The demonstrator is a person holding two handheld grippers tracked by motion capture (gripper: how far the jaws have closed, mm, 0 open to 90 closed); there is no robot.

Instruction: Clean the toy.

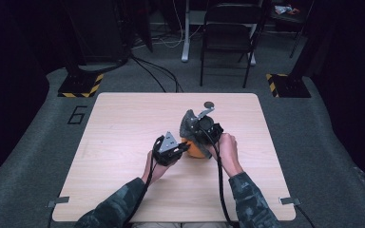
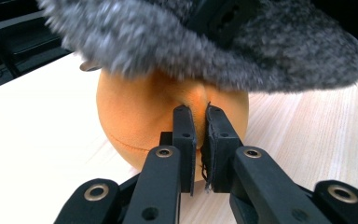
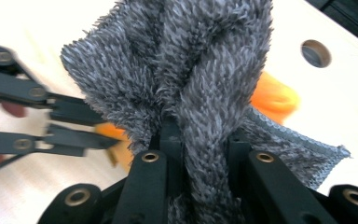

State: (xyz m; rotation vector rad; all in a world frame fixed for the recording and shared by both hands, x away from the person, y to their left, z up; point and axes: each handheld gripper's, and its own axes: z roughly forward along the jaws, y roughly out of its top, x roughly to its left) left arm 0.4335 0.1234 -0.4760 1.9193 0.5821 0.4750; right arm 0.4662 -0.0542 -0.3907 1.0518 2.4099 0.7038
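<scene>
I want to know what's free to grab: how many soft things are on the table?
2. An orange plush ball sits mid-table, pinched by the left gripper. A grey fuzzy cloth hangs over it, clamped in the right gripper. Neither is free.
</scene>
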